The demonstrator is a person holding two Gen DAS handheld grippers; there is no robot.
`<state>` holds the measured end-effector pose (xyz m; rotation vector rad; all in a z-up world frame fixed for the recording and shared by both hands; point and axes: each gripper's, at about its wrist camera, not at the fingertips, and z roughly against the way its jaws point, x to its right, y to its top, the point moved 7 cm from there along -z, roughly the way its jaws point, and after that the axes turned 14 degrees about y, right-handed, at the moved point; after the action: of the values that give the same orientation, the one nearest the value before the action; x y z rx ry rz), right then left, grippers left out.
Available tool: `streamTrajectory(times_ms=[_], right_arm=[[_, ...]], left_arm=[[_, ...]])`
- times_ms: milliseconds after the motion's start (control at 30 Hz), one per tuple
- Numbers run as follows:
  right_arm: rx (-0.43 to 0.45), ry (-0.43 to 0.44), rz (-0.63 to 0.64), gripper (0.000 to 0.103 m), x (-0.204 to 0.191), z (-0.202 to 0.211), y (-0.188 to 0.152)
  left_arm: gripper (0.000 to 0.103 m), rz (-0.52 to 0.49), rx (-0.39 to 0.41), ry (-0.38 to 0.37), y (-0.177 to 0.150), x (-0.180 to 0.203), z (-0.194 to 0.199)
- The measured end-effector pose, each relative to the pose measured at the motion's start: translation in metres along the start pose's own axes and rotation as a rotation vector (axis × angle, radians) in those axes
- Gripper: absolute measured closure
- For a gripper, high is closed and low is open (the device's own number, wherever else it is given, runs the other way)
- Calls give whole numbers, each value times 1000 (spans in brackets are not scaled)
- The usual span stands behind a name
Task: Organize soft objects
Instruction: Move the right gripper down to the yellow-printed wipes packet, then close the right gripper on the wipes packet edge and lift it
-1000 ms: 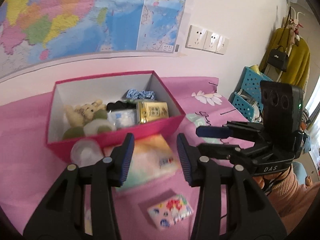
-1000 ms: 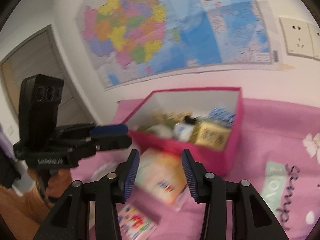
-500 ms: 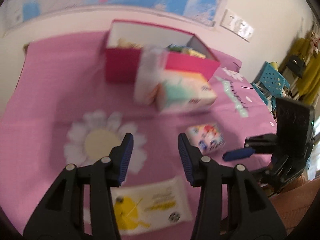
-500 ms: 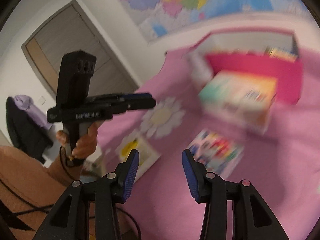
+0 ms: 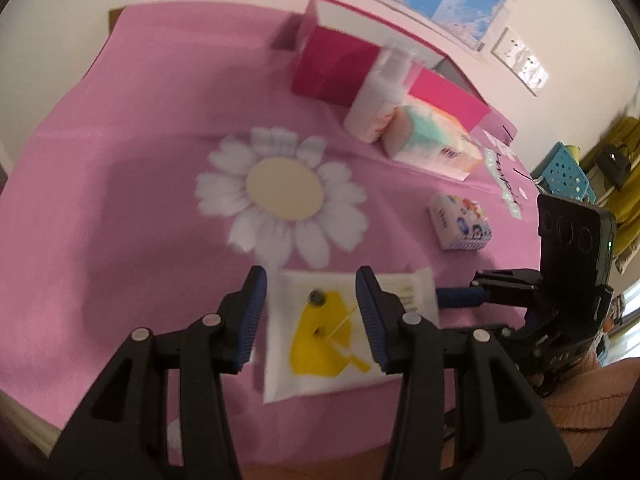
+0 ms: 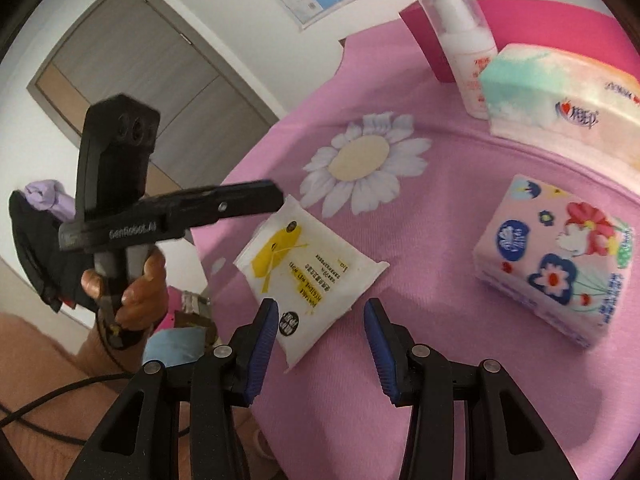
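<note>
A flat white wipes pack with a yellow label (image 5: 332, 332) lies on the pink cloth near the front edge; it also shows in the right wrist view (image 6: 308, 268). My left gripper (image 5: 308, 300) is open, its fingers straddling the pack from above. My right gripper (image 6: 320, 328) is open just short of the pack's near corner. A small flowered tissue pack (image 6: 556, 260) (image 5: 460, 224) lies to the right. A large pastel tissue pack (image 5: 432, 140) (image 6: 560, 96) lies by the pink box (image 5: 344, 64).
A white pump bottle (image 5: 380, 96) (image 6: 464, 40) stands against the pink box. The pink cloth (image 5: 120, 184) has a daisy print in the middle. A blue basket (image 5: 568, 172) stands off the bed at right. A door (image 6: 132, 60) is at left.
Both grippers pulled back from the pink box and dropped toward the front of the bed. The wipes pack now sits between my left fingers. Both stayed open.
</note>
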<state>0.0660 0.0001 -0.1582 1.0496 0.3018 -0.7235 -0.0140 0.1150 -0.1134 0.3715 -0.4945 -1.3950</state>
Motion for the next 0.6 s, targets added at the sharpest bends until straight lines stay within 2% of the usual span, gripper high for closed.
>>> streamTrajectory(times_ms=[100,167,267,367,433,600], right_arm=[[15,6,-9,58,3,-6,3],[19,0,-9,58,3,-8,5],[23,-4,-8,60,3,-6,4],[21,-41,13,70,4,-5,4],[21,-47,11,81,5,-6,5],[48,-54,16,88,6,4,7]], left_arm=[[54,32,-22,-32,-8,-10,0],[48,33,-43,-62,-14,-12,0],[47,24,-79,-109,-22,-9,-4],[43,10,-84,-149,-25,-3,-6],[40,5,-82,-167,-25,2,-5],[38,7,-83,-213,-22,12,-6]])
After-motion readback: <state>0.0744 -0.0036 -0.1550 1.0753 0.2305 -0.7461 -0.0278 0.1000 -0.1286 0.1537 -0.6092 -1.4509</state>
